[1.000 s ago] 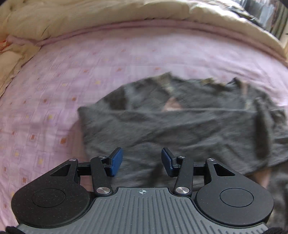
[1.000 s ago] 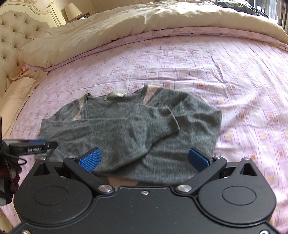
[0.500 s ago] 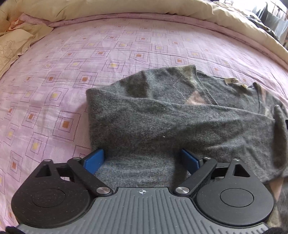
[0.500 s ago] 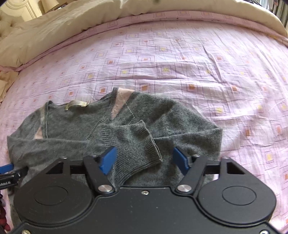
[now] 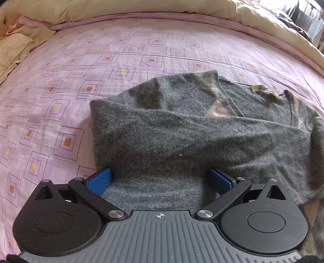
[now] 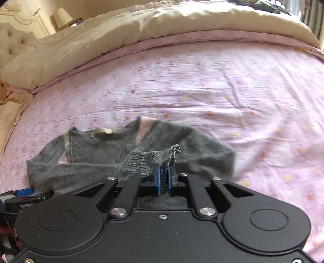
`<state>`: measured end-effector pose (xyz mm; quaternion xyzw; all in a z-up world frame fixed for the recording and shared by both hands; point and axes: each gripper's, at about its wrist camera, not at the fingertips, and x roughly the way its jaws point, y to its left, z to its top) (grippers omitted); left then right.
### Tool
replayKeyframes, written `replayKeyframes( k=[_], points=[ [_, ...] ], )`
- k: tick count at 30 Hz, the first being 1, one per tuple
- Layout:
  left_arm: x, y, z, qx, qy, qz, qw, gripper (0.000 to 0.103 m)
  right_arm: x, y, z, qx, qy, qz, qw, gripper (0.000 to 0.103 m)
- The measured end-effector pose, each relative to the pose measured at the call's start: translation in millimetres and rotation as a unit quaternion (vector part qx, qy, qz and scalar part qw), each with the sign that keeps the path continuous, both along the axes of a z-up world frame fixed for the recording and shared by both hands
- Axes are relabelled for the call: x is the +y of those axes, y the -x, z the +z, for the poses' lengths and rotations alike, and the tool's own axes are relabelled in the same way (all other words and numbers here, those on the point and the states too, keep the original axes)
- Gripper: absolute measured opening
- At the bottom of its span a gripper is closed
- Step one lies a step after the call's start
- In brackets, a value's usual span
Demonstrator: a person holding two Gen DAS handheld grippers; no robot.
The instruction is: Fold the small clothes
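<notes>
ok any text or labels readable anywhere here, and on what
"GenRobot.AI", cut short at the frame's edge, white print on the side of the left tool as seen from the right wrist view.
Sewn tag at the neck of the grey sweater: marks too small to read.
Nothing else.

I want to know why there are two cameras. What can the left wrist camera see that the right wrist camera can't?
Only the left wrist view shows the left gripper from behind, wide open over the near part of the grey sweater, holding nothing. Only the right wrist view shows the right gripper shut on the ribbed sleeve cuff, plus a tufted headboard and a lamp. Both show the sweater with its neck label, the pink patterned sheet and the cream duvet.
</notes>
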<state>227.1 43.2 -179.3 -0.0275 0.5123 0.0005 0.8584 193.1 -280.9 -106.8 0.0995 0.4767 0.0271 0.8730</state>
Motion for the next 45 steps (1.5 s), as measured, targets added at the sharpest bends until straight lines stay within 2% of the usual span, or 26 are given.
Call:
replayKeyframes(
  k=[5,6,8,10,12,14,18,20,23,29,32,34,36,39,42,45],
  points=[
    [1,1,0,-0.001,0.000,-0.001,1.0000,0.103,-24,14,-40,0.085,0.033,-0.027,0.995,0.012],
    [1,0,1,0.000,0.001,-0.002,1.0000,0.103,-27,15,-47,0.097,0.031,-0.031,0.994,0.013],
    [2,-1,1,0.002,0.002,-0.002,1.0000,0.103,-32,17,-50,0.092,0.020,-0.045,0.995,0.014],
    [2,-1,2,0.002,0.003,-0.005,1.0000,0.103,-32,17,-45,0.086,0.023,-0.057,0.994,0.024],
    [4,-1,3,0.000,0.009,-0.012,0.9999,0.103,-31,19,-39,0.070,0.022,-0.063,0.995,0.057],
    [6,2,4,-0.006,0.014,-0.024,0.9996,0.103,-29,20,-32,0.052,0.019,-0.059,0.997,0.073],
    [6,11,13,-0.020,-0.005,-0.049,0.9986,0.102,-13,23,-19,0.019,0.049,-0.035,0.998,0.078],
    [5,18,23,-0.044,-0.026,-0.050,0.9975,0.102,-5,21,-14,0.003,0.050,-0.020,0.999,0.079],
    [7,18,35,-0.069,-0.029,-0.052,0.9958,0.102,12,12,-12,-0.011,0.054,0.012,0.998,0.082],
    [13,-22,24,-0.055,-0.058,-0.057,0.9951,0.102,35,-10,-28,0.009,0.048,0.050,0.998,0.085],
    [29,-46,8,-0.026,-0.089,-0.026,0.9953,0.103,33,-16,-43,0.032,0.059,0.044,0.997,0.085],
    [49,-56,3,-0.021,-0.047,0.008,0.9986,0.103,26,-17,-53,0.049,0.065,0.029,0.996,0.088],
    [66,-64,1,-0.008,-0.010,0.037,0.9993,0.103,19,-16,-59,0.048,0.067,0.016,0.996,0.099],
    [79,-65,0,-0.007,-0.007,0.059,0.9982,0.103,8,-14,-64,0.057,0.054,-0.002,0.997,0.102],
    [88,-59,3,0.002,0.007,0.050,0.9987,0.103,3,-11,-60,0.058,0.042,-0.004,0.997,0.102],
    [92,-42,12,-0.006,0.006,0.046,0.9989,0.103,-2,-2,-53,0.057,0.024,-0.017,0.998,0.102]
  ],
)
